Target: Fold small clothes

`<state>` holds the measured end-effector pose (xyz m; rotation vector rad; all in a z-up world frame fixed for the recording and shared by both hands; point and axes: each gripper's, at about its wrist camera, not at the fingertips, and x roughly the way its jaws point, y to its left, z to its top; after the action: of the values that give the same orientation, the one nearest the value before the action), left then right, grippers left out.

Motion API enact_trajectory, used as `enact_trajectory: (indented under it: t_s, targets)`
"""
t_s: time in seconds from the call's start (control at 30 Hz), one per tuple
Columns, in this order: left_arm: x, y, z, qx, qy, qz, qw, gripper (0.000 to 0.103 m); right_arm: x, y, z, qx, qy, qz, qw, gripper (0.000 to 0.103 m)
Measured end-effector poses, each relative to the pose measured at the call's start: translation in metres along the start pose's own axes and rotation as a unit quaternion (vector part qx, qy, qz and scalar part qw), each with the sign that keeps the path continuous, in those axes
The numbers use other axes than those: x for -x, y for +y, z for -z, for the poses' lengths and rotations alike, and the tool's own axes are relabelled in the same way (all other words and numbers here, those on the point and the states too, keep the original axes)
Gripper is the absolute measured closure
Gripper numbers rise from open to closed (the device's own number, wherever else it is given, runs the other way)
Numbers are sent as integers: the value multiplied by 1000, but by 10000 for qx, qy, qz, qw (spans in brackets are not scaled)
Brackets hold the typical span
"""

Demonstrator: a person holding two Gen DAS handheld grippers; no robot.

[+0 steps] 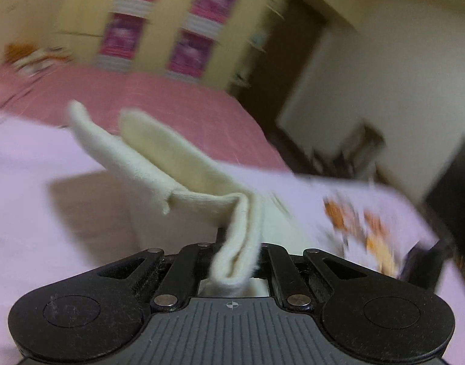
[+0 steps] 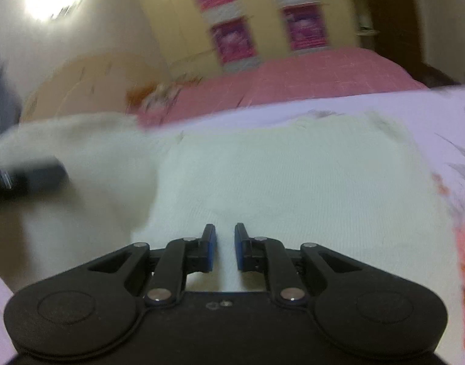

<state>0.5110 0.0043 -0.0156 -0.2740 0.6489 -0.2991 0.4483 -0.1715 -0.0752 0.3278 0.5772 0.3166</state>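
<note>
**Soft knit, pinched at a folded edge**

Left gripper (image 1: 235,261) fingers pinch the cream garment (image 1: 159,164), lifted over the bed (image 1: 177,106). Right gripper (image 2: 225,245) fingers spread, over its flat part. Looks light, limp, grippy; best held at hems or corners.

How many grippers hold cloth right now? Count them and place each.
1. The left gripper is shut on a fold of the cream garment, lifted above the bed sheet. The right gripper is open over the cloth, holding nothing.

Left gripper (image 1: 232,261) fingertips hidden in cream garment (image 1: 159,164) — background motion-blurred.
</note>
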Motion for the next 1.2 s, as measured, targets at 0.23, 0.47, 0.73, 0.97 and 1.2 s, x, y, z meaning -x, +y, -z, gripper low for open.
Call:
enact_trajectory:
  t_s: [0.23,0.47,0.73,0.97,1.2]
  targets:
    - [-61,-77,52,-550,1094,422,9916,42,68,-96,-15,-1315,-233,-338,9905,52]
    - [5,-37,48,46,264,894,9956,34,94,-133,-12,-1900,-398,-595,9792,49]
    - [2,91,39,1256,174,-321,9914,34,46,-96,-22,-1217,159,-972,9877,51]
    - [-22,97,53,1125,150,-334,9930,34,18,-77,-23,-946,572,-821,9905,55]
    - [-31,89,44,1002,92,-366,9943,34,9,-65,-31,-807,593,-857,9913,64]
